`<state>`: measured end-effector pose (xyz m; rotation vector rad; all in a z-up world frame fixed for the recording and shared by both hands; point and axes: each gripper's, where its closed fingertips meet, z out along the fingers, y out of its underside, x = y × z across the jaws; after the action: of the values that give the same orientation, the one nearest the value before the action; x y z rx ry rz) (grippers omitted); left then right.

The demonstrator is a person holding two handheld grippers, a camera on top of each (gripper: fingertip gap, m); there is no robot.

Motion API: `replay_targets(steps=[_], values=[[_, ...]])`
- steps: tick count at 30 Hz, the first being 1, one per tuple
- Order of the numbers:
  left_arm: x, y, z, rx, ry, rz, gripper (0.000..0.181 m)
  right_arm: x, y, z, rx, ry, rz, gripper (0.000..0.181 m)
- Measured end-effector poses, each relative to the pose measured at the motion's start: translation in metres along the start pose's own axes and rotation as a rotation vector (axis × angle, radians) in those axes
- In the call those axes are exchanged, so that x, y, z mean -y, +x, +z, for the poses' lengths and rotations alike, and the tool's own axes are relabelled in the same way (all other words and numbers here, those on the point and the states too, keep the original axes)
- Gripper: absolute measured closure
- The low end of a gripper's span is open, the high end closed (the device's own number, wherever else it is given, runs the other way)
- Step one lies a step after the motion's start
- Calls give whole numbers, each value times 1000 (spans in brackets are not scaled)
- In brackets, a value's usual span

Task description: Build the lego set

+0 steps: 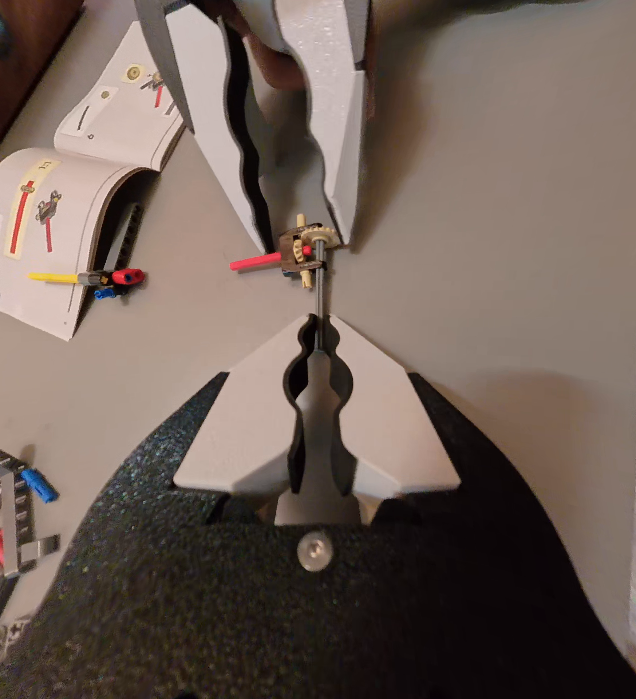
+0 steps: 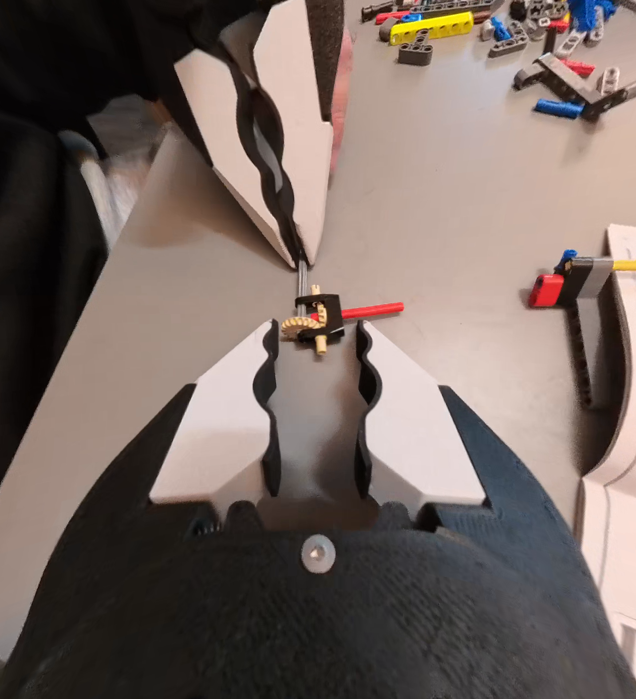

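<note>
Two gears on one small gearbox assembly [image 1: 301,251], low over the worktop [image 1: 498,264], red axle [image 1: 255,261] jutting sideways. Grey axle [image 1: 321,299] pinched in the closed left gripper [image 1: 320,321]; right gripper [image 2: 314,329] open, fingers straddling the assembly without clamping. Risks, as a judgement: thin axle slipping or sliding out, tan gear [image 2: 295,326] knocked off line by closing fingers.

Grey table [image 1: 498,227]; dark brown floor [image 1: 17,56] beyond its far-left edge.
</note>
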<state>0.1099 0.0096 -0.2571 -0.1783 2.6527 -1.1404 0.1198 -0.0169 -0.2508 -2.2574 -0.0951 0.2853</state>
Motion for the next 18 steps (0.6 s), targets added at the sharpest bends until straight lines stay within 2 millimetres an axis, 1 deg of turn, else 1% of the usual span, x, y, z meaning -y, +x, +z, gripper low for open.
replay_targets(steps=[2,4,7,11,15,18], values=[[0,0,0,-18,4,17,179,1,1,0,18,7,36,143],[0,0,0,-29,7,28,179,-1,-5,1,38,-4,16,150],[0,0,0,-34,11,49,179,-1,-5,2,-4,-6,-14,150],[-1,-1,-1,-45,14,51,179,0,-5,2,-43,-1,9,150],[-2,-1,-1,-45,15,54,179,0,-6,3,-131,2,-64,150],[-2,-1,-2,-41,15,59,179,0,-6,3,-176,3,-85,151]])
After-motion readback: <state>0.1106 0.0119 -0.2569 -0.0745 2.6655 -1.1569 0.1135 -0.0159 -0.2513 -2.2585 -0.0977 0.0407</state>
